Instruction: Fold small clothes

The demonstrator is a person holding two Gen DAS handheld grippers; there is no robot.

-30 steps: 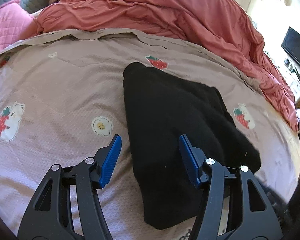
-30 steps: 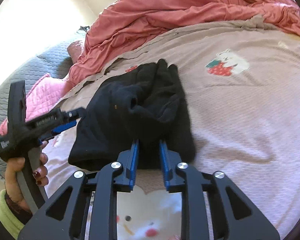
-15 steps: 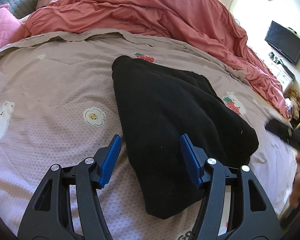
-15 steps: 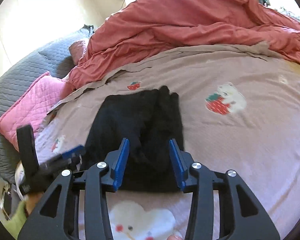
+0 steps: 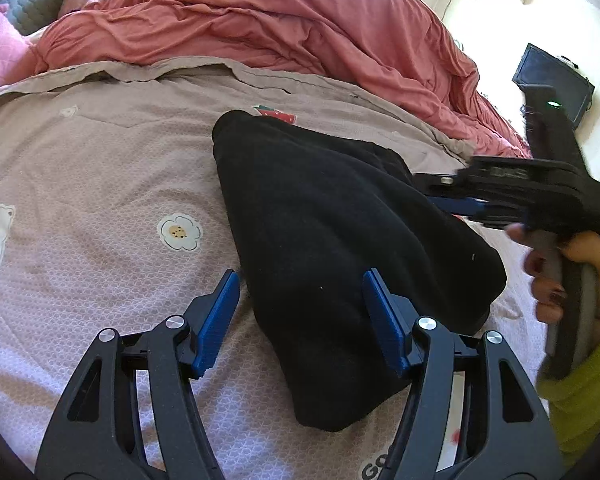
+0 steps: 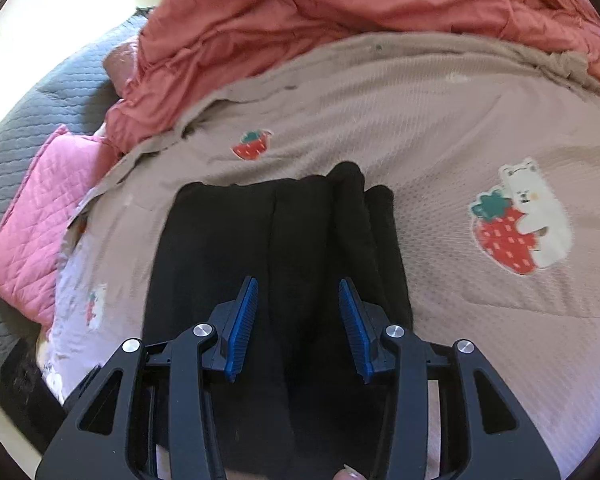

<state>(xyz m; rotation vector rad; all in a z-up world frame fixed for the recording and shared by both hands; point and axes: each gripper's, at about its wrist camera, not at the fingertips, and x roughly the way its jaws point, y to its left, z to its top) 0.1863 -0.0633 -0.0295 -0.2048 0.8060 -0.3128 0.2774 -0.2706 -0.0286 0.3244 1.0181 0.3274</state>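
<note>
A black garment (image 5: 332, 248) lies folded in layers on the mauve bedspread (image 5: 100, 184). It also shows in the right wrist view (image 6: 260, 248), with rolled folds along its right edge. My left gripper (image 5: 300, 312) is open and empty, hovering over the garment's near left edge. My right gripper (image 6: 296, 320) is open and empty, just above the middle of the garment. The right gripper also shows in the left wrist view (image 5: 452, 196), held in a hand at the garment's right side.
A rumpled coral duvet (image 5: 280, 24) is heaped along the far side of the bed. A pink quilted pillow (image 6: 40, 220) and grey quilted cover (image 6: 28, 120) lie at the left. A dark screen (image 5: 552, 80) stands beyond the bed on the right.
My right gripper opened, letting go of the garment, then moved over its middle. The garment now lies flatter. My left gripper stayed open and hardly moved.
</note>
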